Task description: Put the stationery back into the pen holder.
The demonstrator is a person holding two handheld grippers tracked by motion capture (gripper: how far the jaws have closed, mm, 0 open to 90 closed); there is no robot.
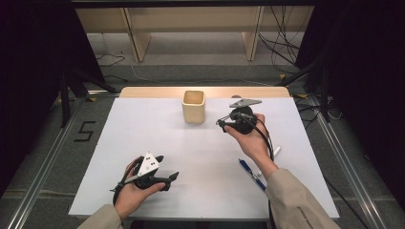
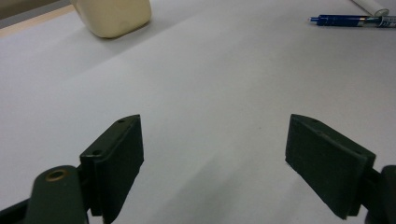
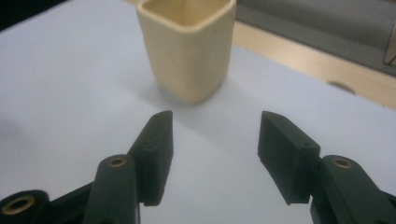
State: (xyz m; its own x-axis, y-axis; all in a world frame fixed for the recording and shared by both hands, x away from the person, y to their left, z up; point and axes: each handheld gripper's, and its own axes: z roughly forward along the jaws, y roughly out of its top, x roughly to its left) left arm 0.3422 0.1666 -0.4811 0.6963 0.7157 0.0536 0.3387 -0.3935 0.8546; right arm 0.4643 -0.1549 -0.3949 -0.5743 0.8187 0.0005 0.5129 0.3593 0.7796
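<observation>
A cream-coloured cup (image 1: 193, 106) with a squarish mouth and rounded corners stood upright near the far edge of the white table (image 1: 143, 133), its opening facing straight up. In the right gripper view its walls looked smooth and slightly tapered toward the base, and nothing could be seen inside it. A blue pen (image 1: 251, 174) lay flat on the near right part of the table, its length running from the near right toward the far left, with a white pen or marker (image 1: 276, 152) just beyond it. The right hand (image 1: 253, 138) reached forward, holding the right gripper (image 1: 221, 123) just to the right of the cup and aimed left at it; its jaws stood moderately apart and held nothing, with the cup close ahead of them. The left hand (image 1: 134, 188) rested low over the near left of the table, and the left gripper (image 1: 167, 168) pointed to the right, its jaws spread wide and empty over the bare table surface, well apart from the cup.
</observation>
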